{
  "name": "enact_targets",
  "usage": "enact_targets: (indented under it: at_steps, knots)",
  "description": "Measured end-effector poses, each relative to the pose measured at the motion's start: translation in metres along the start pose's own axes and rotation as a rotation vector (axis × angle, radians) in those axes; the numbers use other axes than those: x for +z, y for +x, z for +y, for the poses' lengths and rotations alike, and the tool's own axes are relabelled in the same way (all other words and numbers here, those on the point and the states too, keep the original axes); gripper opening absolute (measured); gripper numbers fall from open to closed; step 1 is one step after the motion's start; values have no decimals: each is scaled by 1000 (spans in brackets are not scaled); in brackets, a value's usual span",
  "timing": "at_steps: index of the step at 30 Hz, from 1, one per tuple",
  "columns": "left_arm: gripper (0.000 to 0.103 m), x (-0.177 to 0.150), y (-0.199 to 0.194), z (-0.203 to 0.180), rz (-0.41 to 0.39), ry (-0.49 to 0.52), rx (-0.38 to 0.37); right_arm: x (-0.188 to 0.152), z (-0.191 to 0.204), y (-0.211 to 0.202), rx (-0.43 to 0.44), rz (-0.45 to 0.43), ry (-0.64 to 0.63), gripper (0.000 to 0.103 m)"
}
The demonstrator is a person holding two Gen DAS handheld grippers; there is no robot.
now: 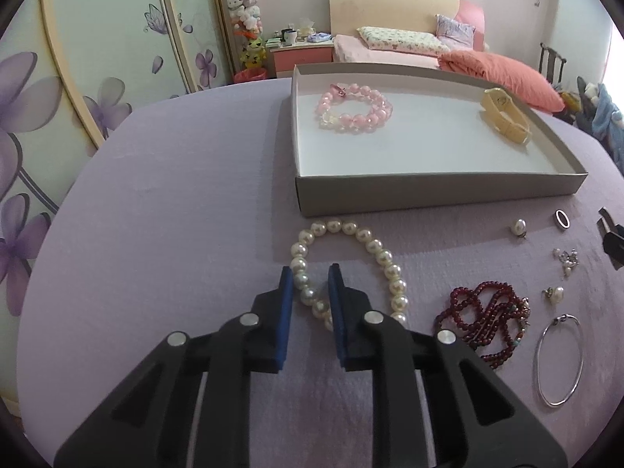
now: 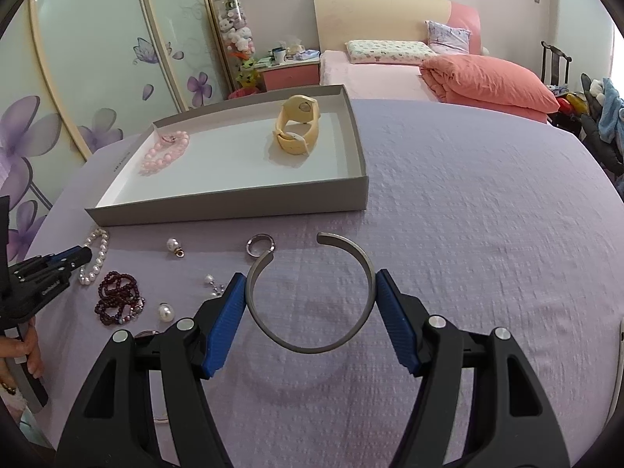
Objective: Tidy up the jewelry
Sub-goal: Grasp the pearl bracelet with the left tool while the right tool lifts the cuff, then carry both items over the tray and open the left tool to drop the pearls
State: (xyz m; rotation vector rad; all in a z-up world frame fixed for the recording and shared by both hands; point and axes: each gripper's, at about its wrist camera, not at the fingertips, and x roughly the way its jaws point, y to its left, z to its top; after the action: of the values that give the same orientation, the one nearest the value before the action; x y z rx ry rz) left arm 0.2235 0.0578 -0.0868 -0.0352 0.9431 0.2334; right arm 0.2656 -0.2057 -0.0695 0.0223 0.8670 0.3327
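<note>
Left gripper (image 1: 310, 273) nearly closed, jaws straddling the near-left arc of the white pearl bracelet (image 1: 384, 257); pad contact unclear. Grey box (image 1: 429, 191) sits directly above it in frame. Right gripper (image 2: 311, 286) clamps the open steel cuff (image 2: 312, 292), box upper left.

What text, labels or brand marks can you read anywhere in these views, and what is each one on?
None can be read for certain.
White print on the body of the left gripper, seen from the right wrist: too small and blurred to read.
Fine line of print along the left wall of the box: too small to read.
</note>
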Motion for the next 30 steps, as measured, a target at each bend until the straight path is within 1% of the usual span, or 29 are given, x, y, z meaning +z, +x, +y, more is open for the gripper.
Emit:
enact_targets:
  at_steps: [2, 4, 5, 9, 12, 13, 18, 22, 30]
  knots:
    - [11, 2, 0, -4, 3, 22, 0, 0, 2, -2, 5, -5, -2, 67]
    - [10, 2, 0, -12, -3, 52, 19, 1, 3, -5, 10, -10, -2, 67]
    - [10, 1, 0, -13, -7, 59, 16, 1, 4, -8, 12, -15, -1, 67]
    - [10, -2, -5, -1, -12, 28, -36, 2, 4, -18, 22, -39, 2, 67]
    - [10, -2, -22, 8, -60, 6, -80, 6, 4, -26, 30, -62, 4, 67]
    - [10, 0, -31, 11, -88, 0, -105, 7, 4, -28, 34, -70, 5, 67]
    - [10, 9, -78, 15, -216, 6, -169, 13, 8, -38, 52, -104, 6, 67]
    - [10, 15, -106, 17, -280, 2, -202, 14, 14, -44, 65, -119, -2, 67]
    - [10, 25, -143, 14, -357, -8, -261, 16, 21, -57, 94, -159, -8, 67]
